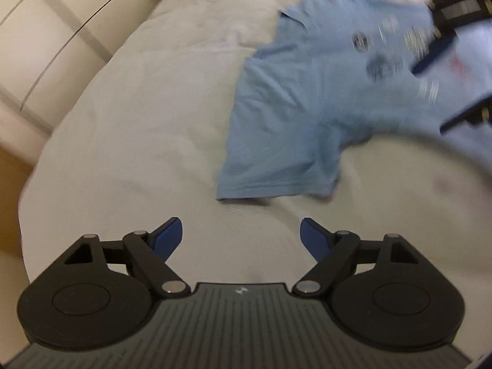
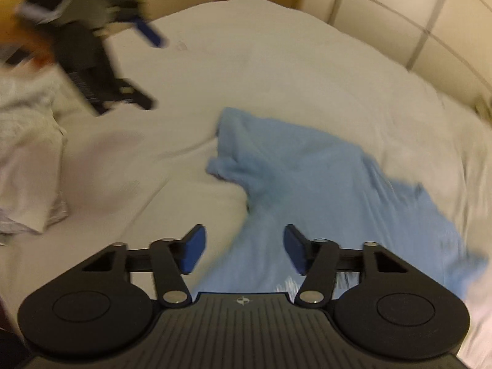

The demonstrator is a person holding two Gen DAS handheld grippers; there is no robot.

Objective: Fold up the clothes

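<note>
Left wrist view: the left gripper (image 1: 241,236) has its blue fingers (image 1: 167,240) apart, with only the pale bed cover (image 1: 123,141) between them. A light blue T-shirt (image 1: 307,98) lies spread on the bed ahead of the fingers and off to their right; its nearest hem lies a little beyond the fingertips without touching them. The shirt carries a blurred dark print (image 1: 381,64). At the far right, over the shirt, the right gripper (image 1: 452,73) shows as a motion-blurred black shape with one blue finger.

Right wrist view: the right gripper (image 2: 244,247) has its fingers (image 2: 193,252) apart, closer together than the left pair, and nothing is clamped. The T-shirt (image 2: 323,172) lies under and ahead of the fingers, spreading to their right, a crumpled sleeve (image 2: 227,153) just ahead. The cloth fills the gap between the fingers, but whether they touch it cannot be told. Far ahead on the left, the left gripper (image 2: 135,64) hangs blurred above the bed (image 2: 261,61). A whitish garment (image 2: 27,172) lies crumpled well to the left.
</note>
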